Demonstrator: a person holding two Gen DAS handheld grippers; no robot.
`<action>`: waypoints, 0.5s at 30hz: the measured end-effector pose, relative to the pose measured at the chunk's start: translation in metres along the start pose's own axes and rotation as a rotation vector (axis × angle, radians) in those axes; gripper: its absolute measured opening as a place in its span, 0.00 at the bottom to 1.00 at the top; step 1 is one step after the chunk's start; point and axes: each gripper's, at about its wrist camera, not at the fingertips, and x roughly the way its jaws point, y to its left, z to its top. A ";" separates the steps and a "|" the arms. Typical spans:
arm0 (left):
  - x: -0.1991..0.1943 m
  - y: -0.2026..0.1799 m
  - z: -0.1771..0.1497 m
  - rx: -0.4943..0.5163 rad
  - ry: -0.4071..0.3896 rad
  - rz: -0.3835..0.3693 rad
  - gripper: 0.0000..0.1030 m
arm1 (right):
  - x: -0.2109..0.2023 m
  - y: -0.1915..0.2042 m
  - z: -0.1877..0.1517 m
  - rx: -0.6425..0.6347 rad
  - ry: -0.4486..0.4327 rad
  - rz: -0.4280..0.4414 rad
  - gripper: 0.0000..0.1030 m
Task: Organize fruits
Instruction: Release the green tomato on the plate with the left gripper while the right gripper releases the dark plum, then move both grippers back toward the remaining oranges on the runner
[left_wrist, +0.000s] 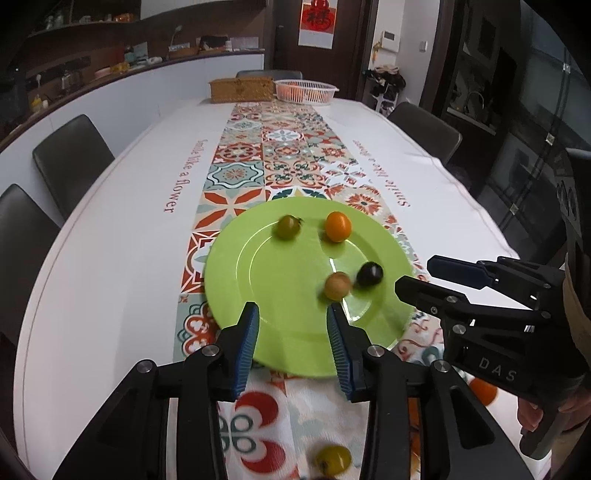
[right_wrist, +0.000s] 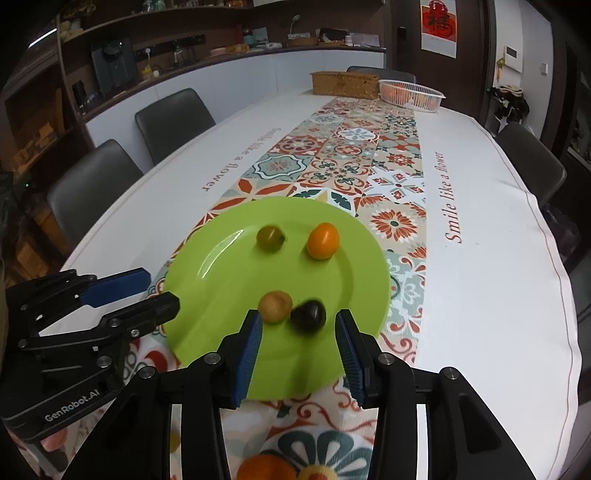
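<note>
Both tools are hanging over the near edge of a green plate — the left tool and the right tool each showing blue-padded fingers spread wide apart with nothing gripped between them. In the left wrist view the right tool is reaching in from the right side, above the plate's rim.

Four small fruits are lying on the plate. An olive-green fruit and an orange fruit are sitting apart toward the far side. A tan fruit and a dark, almost black fruit are lying just beside each other nearer the tools, both blurred.

Off the plate, a yellow-green fruit is sitting on the patterned runner below the left tool, and another orange fruit is peeking up beneath the right tool. At the far end of the counter a wicker box and a white basket are standing side by side.
</note>
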 end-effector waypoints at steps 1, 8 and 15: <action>-0.005 -0.001 -0.001 -0.001 -0.006 0.001 0.40 | -0.006 0.000 -0.002 0.002 -0.006 0.000 0.41; -0.047 -0.017 -0.017 -0.004 -0.056 0.013 0.45 | -0.048 0.001 -0.019 0.004 -0.062 -0.015 0.41; -0.077 -0.035 -0.034 -0.012 -0.088 0.037 0.52 | -0.084 0.002 -0.040 0.005 -0.096 -0.039 0.41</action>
